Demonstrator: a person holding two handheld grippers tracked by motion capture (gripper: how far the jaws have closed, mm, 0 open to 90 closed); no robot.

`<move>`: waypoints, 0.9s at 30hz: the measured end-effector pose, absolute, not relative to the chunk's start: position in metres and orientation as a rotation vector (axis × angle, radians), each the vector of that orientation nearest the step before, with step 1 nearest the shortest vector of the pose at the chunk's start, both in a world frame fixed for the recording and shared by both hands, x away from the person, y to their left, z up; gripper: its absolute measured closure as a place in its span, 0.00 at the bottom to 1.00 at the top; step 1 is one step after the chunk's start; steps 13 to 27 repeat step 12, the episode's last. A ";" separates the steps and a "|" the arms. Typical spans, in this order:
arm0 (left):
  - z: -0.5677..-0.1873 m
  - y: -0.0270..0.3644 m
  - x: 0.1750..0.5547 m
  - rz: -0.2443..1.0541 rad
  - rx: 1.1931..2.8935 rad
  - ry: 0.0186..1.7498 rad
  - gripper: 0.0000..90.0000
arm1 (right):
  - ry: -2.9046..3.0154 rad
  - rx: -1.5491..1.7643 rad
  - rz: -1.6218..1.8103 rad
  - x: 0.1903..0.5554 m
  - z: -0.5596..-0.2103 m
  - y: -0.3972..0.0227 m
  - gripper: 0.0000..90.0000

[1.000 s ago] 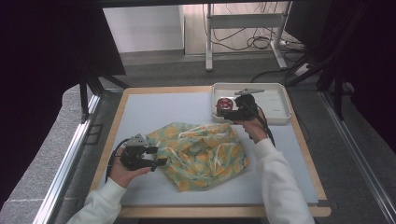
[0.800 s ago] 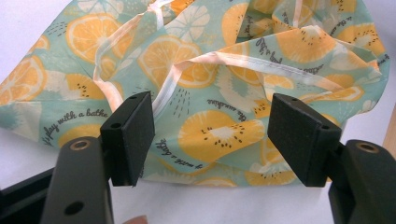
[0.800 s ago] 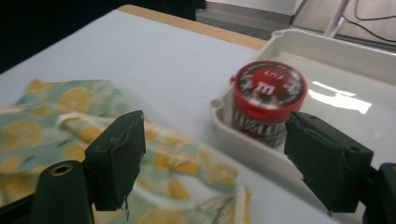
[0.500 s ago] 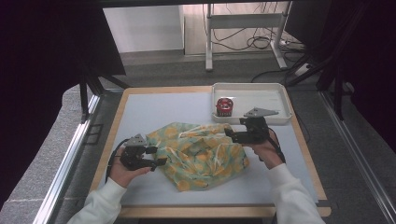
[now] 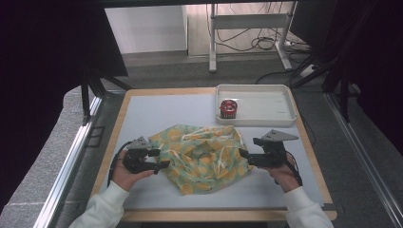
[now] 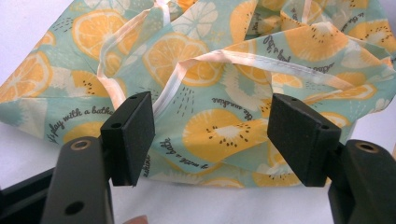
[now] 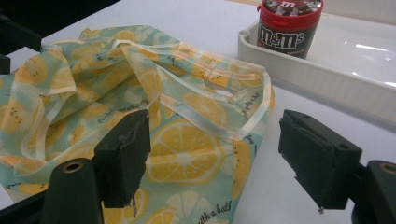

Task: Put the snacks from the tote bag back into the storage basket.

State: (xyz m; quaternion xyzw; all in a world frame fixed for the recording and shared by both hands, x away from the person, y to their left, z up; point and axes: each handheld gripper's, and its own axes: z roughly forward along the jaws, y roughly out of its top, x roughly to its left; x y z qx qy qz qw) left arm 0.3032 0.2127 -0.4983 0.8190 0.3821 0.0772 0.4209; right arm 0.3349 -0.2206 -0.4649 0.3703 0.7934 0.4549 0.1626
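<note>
A crumpled cloth bag (image 5: pixel 204 156) with orange and lemon slices on teal lies mid-table. My left gripper (image 5: pixel 160 158) is at its left edge, open; in the left gripper view the jaws (image 6: pixel 212 140) stand wide on either side of a fold of the bag (image 6: pixel 224 93) without pressing it. My right gripper (image 5: pixel 244 157) is at the bag's right edge. Its jaws (image 7: pixel 215 158) have just been closing a little but are open, with the bag's hemmed corner (image 7: pixel 187 154) lying between them, untouched. A red M&M's tub (image 5: pixel 228 108) (image 7: pixel 288 28) stands upright in the tray.
The white tray (image 5: pixel 256 121) (image 7: pixel 317 79) sits at the back right of the grey mat, with the tub in its left end. Bare mat (image 5: pixel 157 109) lies behind the bag and along the front edge. Dark stands and cables stand beyond the table.
The right gripper has moved from the tub in the tray toward the person and down to the bag's right edge. The tub stays in the tray. The left hand has not moved.
</note>
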 end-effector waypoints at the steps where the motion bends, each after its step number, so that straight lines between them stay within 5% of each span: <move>1: -0.498 0.213 0.303 0.195 2.052 0.957 0.36 | 2.265 1.060 1.301 0.335 -0.465 -0.221 0.28; 27: -0.498 0.214 0.303 0.200 2.048 0.958 0.36 | 2.266 1.011 1.324 0.332 -0.466 -0.221 0.28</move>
